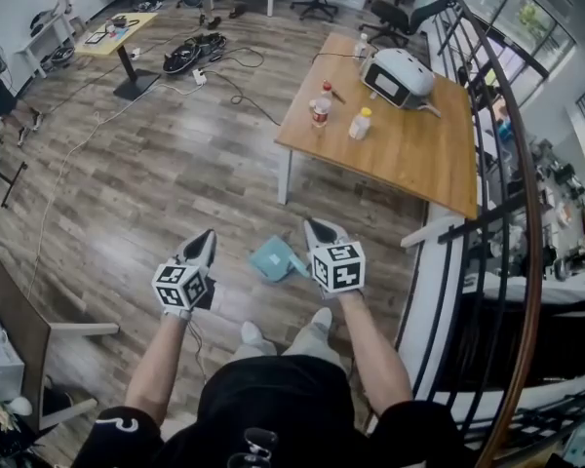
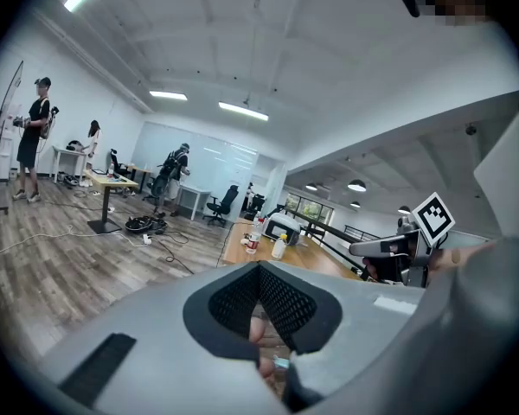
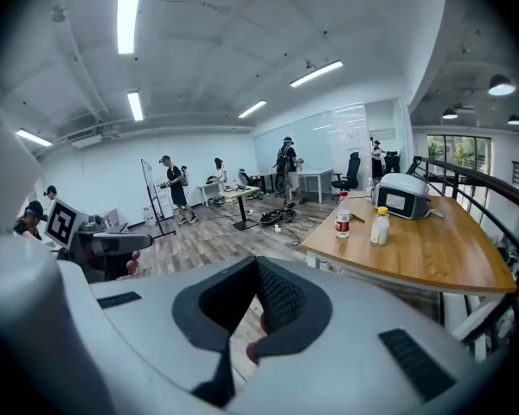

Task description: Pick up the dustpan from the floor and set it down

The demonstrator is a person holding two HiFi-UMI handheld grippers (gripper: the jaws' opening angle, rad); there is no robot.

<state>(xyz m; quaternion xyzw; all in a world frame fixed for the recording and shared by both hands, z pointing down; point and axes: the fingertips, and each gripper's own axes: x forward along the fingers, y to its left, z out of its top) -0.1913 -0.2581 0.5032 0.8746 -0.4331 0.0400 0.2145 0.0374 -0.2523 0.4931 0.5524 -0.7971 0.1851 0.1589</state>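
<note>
Wood floor [image 1: 175, 183]: dustpan [image 1: 273, 259] lies between your grippers, just left of right gripper [image 1: 319, 228], farther from left gripper [image 1: 205, 240]; both pairs of jaws closed, holding nothing.

I see the small teal plastic dustpan [image 1: 274, 258] lying low on the grey-brown wooden plank floor [image 1: 175, 183]. Its squarish pan sits cornerwise in my head view, near the light wooden table [image 1: 409, 144]. Nothing grips it.

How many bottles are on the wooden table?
2: a red-capped bottle and a yellow-capped bottle beside it, near the left edge of the table. The white device could hide more.
</note>
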